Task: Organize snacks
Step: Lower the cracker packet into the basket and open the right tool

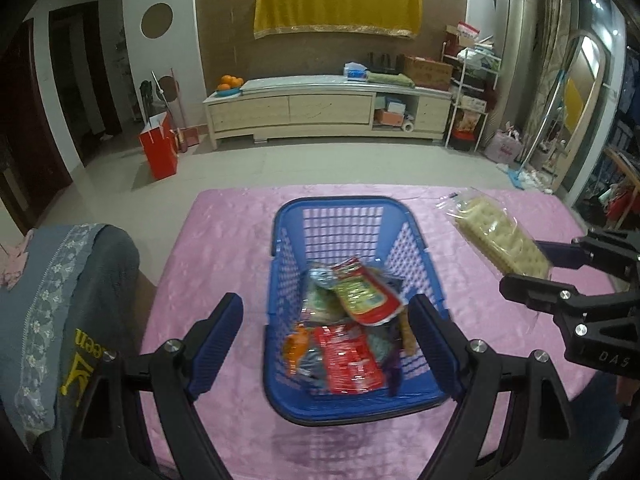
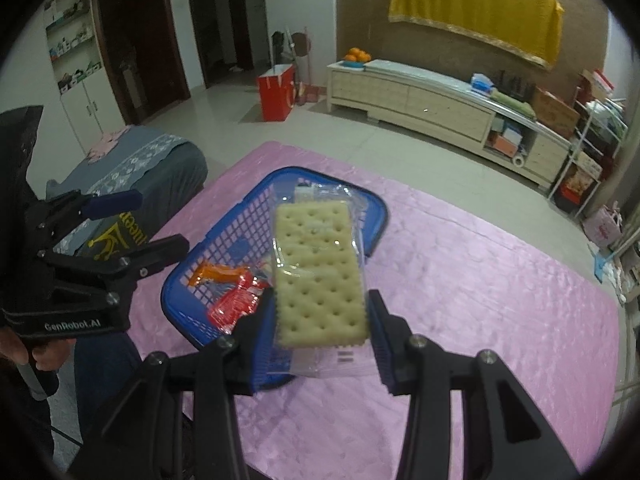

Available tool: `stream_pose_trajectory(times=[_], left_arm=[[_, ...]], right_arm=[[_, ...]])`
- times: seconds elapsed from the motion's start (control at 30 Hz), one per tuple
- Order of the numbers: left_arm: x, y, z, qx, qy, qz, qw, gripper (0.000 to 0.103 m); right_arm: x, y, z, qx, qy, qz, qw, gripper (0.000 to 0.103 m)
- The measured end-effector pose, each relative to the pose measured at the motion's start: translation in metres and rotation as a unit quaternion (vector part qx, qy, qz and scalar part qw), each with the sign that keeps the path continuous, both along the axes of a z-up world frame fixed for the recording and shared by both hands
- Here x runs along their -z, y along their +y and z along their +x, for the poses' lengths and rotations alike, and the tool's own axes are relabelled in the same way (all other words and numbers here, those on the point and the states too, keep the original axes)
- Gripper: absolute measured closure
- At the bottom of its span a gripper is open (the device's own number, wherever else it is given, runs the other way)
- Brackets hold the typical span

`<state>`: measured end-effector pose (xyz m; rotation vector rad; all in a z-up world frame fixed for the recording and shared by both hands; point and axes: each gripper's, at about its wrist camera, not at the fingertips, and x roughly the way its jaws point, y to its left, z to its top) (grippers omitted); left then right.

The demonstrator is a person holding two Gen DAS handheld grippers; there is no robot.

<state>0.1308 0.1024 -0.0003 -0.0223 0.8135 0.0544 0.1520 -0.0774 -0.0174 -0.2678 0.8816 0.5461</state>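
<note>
A blue plastic basket stands on the pink tablecloth and holds several snack packets, among them a red packet and a red-and-yellow pouch. My left gripper is open and empty, its fingers either side of the basket's near end. My right gripper is shut on a clear-wrapped cracker pack and holds it in the air above the basket's right side. The pack also shows in the left wrist view, right of the basket, with the right gripper behind it.
The pink-covered table extends around the basket. A grey cloth-covered chair stands at the table's left edge. Beyond are a tiled floor, a red bag and a long cabinet.
</note>
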Motion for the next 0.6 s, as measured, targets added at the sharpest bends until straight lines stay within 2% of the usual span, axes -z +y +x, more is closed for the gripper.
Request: stream_pose_trajectory(times=[0.3,0.6], left_arm=[[0.027,0.038,0.02,-0.018,0.027,0.004,0.9995,0.02],[0.052,0.059,0.039,-0.023,0.048,0.003,0.9986,0.02]], right_arm=[[0.032,0.048,0.027,-0.028,0.038,-0.024,0.999,0.054],[0.077,0.077,0.063,-0.023,0.092,-0.061,0.994,0.054]])
